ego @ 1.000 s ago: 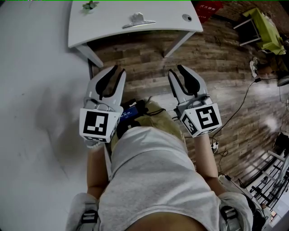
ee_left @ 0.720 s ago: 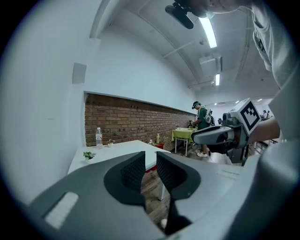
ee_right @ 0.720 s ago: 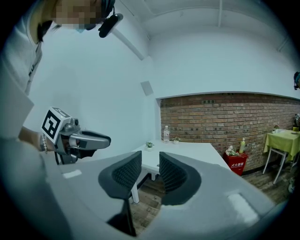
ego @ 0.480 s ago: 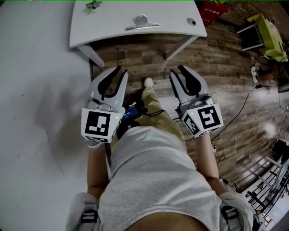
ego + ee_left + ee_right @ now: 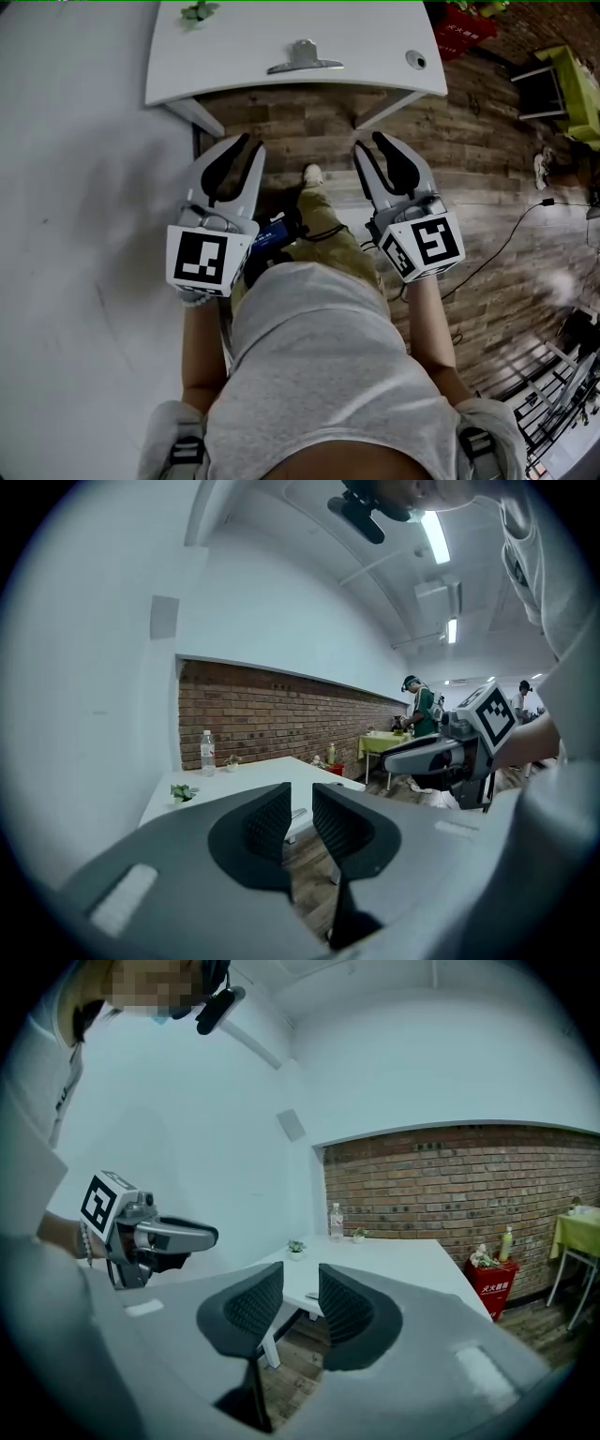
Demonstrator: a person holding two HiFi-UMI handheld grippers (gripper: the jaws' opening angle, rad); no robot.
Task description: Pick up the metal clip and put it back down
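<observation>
Clip lies on the table near its front edge. It is ahead of both grippers, roughly midway between their lines of aim and well apart from either. Its long bar runs crosswise to them. Left gripper and right gripper are both empty, jaws slightly parted. The left looks marginally nearer.

We note a white table on wood-plank flooring, a brick wall, and apparently fluorescent ceiling lighting.
</observation>
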